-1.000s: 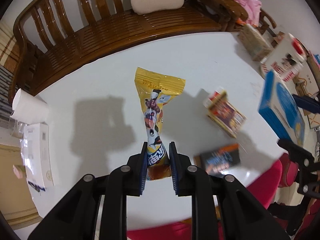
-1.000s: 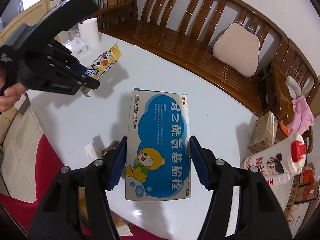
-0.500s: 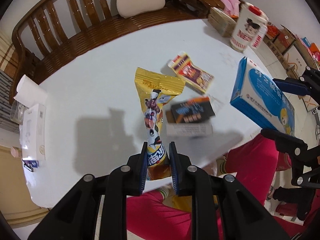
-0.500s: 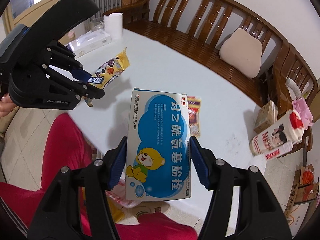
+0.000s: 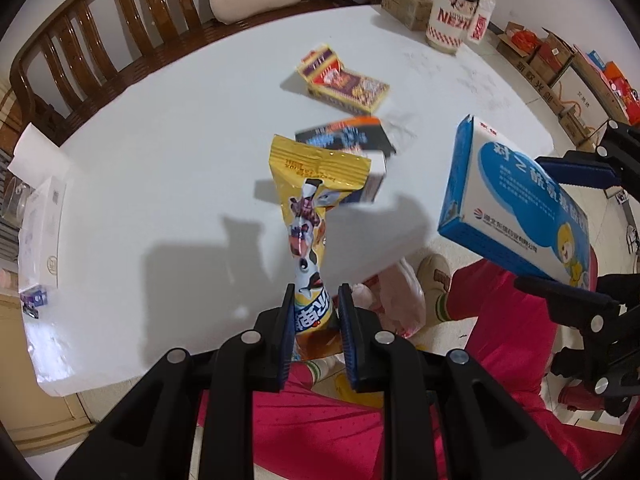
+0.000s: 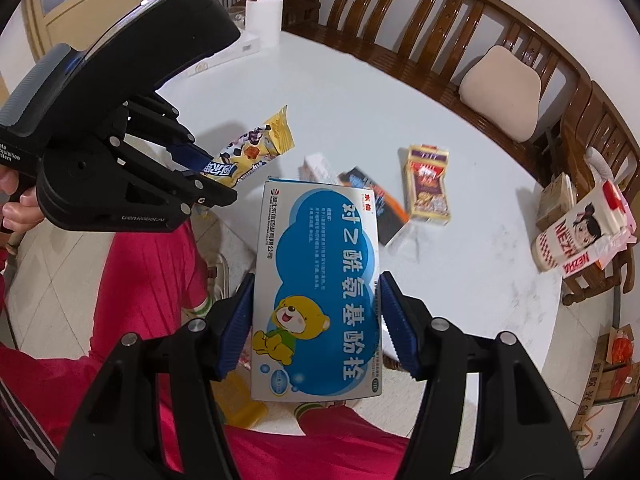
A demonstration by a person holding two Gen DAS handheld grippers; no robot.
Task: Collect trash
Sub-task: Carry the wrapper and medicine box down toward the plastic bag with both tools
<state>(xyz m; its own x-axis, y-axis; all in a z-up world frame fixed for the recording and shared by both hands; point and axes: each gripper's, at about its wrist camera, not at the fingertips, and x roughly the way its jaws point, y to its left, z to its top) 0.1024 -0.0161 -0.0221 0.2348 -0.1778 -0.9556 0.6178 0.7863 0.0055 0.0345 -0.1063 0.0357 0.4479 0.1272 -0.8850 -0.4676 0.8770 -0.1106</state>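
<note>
Trash rides in both my tongs — left tongs [image 5: 314, 316] pinch the wrapper [image 5: 310, 208] by its tail, right tongs [image 6: 316, 326] clamp the box [image 6: 320, 280]; past the desk [image 5: 160, 140] edge, the thin wrapper could slip.

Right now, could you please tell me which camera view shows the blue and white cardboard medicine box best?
The right wrist view: the blue and white cardboard medicine box faces the camera with its whole printed front showing, clamped in the right hand-held gripper. The left wrist view shows it tilted and foreshortened near the edge.
</note>
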